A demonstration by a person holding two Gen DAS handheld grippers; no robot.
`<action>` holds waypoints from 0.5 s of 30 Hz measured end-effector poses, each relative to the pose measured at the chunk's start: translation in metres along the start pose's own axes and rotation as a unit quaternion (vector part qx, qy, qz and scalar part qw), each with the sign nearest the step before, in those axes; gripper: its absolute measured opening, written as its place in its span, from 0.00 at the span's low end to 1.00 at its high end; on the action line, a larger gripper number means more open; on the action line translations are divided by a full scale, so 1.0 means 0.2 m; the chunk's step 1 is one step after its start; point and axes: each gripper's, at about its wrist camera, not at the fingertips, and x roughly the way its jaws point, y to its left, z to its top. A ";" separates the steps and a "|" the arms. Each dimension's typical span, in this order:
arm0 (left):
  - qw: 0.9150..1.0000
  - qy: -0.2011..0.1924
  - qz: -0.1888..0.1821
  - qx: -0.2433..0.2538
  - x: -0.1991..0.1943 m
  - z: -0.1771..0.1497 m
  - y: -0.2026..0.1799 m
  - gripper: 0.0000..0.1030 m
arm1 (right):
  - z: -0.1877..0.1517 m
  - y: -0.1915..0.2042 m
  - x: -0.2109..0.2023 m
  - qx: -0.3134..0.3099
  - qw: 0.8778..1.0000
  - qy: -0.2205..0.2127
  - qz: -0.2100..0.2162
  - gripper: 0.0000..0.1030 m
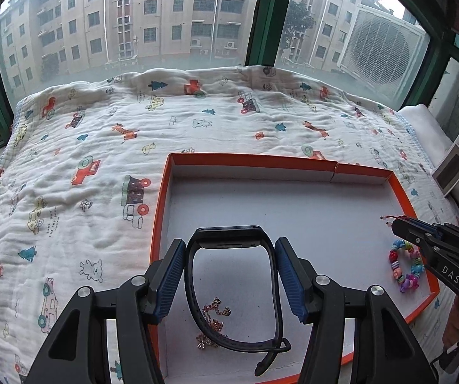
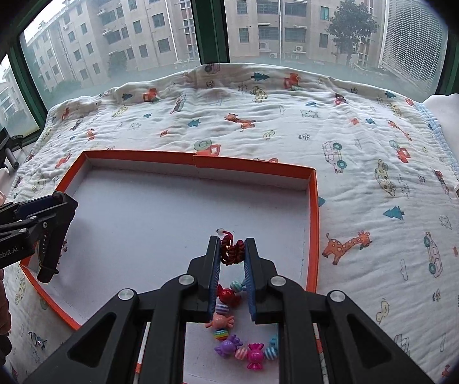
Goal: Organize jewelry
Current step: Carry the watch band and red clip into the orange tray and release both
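Left gripper (image 1: 231, 267) has its 2 blue pads clamped on a dark smartwatch band (image 1: 232, 288), strap looping back toward the camera. Right beneath the loop a gold chain (image 1: 212, 323) lies on the orange tray (image 1: 255, 159); off to its right sits the candy-bead bracelet (image 1: 405, 267).

Over to the right wrist: right gripper (image 2: 233, 252), jaws nearly together, pinches a red cord bracelet (image 2: 232, 251). The candy beads lie just below and behind those fingers, inside the tray.

Home bedroom, child's printed quilt (image 1: 165, 121) by green-framed window (image 1: 264, 16), apartment blocks (image 1: 152, 16) outside
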 end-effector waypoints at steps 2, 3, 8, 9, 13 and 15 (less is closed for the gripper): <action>1.000 -0.001 -0.001 0.001 0.01 0.00 -0.01 0.61 | 0.00 -0.01 0.01 0.004 1.000 0.004 0.006 0.17; 1.000 -0.001 -0.001 0.002 0.02 0.00 -0.01 0.61 | 0.00 -0.01 0.02 0.006 1.000 0.007 0.009 0.17; 1.000 -0.003 -0.002 0.004 0.02 -0.01 -0.02 0.62 | 0.00 -0.01 0.05 0.004 1.000 0.014 0.005 0.18; 1.000 -0.003 -0.003 0.003 0.02 -0.01 -0.02 0.62 | 0.00 -0.01 0.05 0.003 1.000 0.014 0.008 0.19; 1.000 -0.001 -0.004 -0.003 0.01 0.00 -0.01 0.63 | 0.00 -0.01 0.04 0.003 1.000 0.014 0.009 0.34; 1.000 -0.003 -0.005 -0.004 -0.02 -0.01 -0.01 0.63 | 0.00 -0.01 0.02 -0.001 1.000 0.013 0.009 0.37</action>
